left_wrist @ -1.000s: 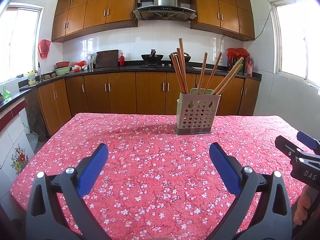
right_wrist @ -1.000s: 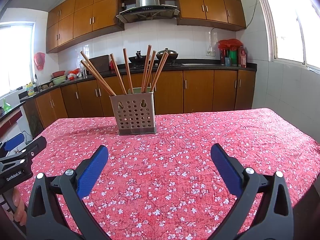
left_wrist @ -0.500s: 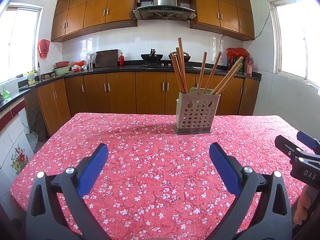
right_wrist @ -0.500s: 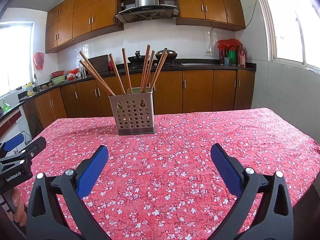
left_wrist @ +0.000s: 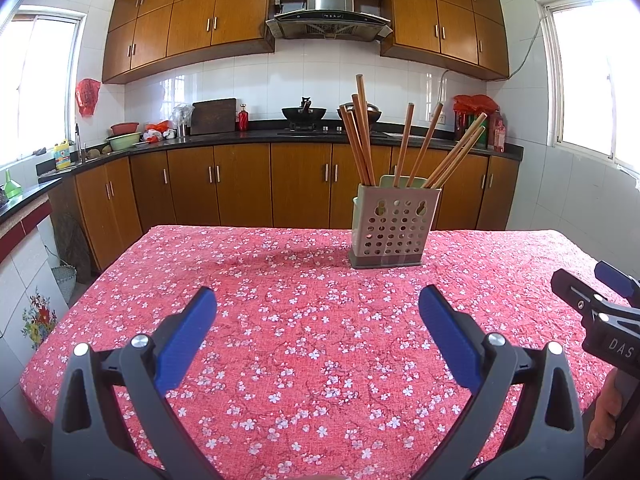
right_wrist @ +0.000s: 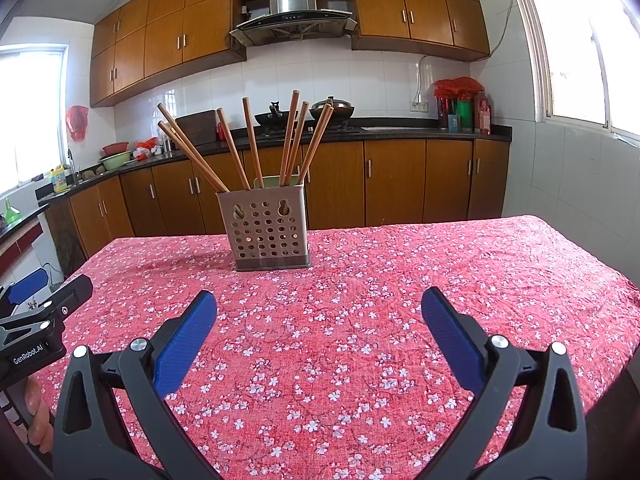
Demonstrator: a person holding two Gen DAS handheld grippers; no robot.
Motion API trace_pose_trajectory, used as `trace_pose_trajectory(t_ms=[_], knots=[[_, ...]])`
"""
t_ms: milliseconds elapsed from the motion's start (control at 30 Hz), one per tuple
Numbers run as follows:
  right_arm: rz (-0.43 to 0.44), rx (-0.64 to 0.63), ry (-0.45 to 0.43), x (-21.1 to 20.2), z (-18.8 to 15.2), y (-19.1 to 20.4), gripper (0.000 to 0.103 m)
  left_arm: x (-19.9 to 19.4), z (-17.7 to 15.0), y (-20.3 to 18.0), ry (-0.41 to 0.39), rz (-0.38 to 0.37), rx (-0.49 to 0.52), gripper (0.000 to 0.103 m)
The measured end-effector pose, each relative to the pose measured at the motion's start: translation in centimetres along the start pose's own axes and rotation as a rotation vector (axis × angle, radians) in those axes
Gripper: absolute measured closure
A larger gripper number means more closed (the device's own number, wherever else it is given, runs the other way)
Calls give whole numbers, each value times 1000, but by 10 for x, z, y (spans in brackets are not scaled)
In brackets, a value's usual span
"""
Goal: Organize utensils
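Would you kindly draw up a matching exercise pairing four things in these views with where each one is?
Things:
1. chopsticks
2. perforated holder
3. wok
4. left gripper

Places or states:
A. on the stove at the back counter
B. standing on the floral tablecloth
C. leaning inside the holder
D. jaws apart, above the table, holding nothing

Pairs: 1-C, 2-B, 3-A, 4-D
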State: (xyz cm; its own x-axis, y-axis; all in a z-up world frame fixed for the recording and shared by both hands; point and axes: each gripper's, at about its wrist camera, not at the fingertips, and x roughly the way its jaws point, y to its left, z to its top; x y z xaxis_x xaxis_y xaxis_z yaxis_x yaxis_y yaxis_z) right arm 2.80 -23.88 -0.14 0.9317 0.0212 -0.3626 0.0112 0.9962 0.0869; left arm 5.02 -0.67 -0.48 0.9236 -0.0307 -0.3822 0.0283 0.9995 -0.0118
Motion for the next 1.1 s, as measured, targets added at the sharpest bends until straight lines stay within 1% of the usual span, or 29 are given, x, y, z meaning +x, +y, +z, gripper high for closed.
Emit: trace_pose_trajectory(t_ms=[1100], knots=[[-2, 1, 0, 1, 0, 3, 2, 1, -2, 0, 3, -1, 2, 4]])
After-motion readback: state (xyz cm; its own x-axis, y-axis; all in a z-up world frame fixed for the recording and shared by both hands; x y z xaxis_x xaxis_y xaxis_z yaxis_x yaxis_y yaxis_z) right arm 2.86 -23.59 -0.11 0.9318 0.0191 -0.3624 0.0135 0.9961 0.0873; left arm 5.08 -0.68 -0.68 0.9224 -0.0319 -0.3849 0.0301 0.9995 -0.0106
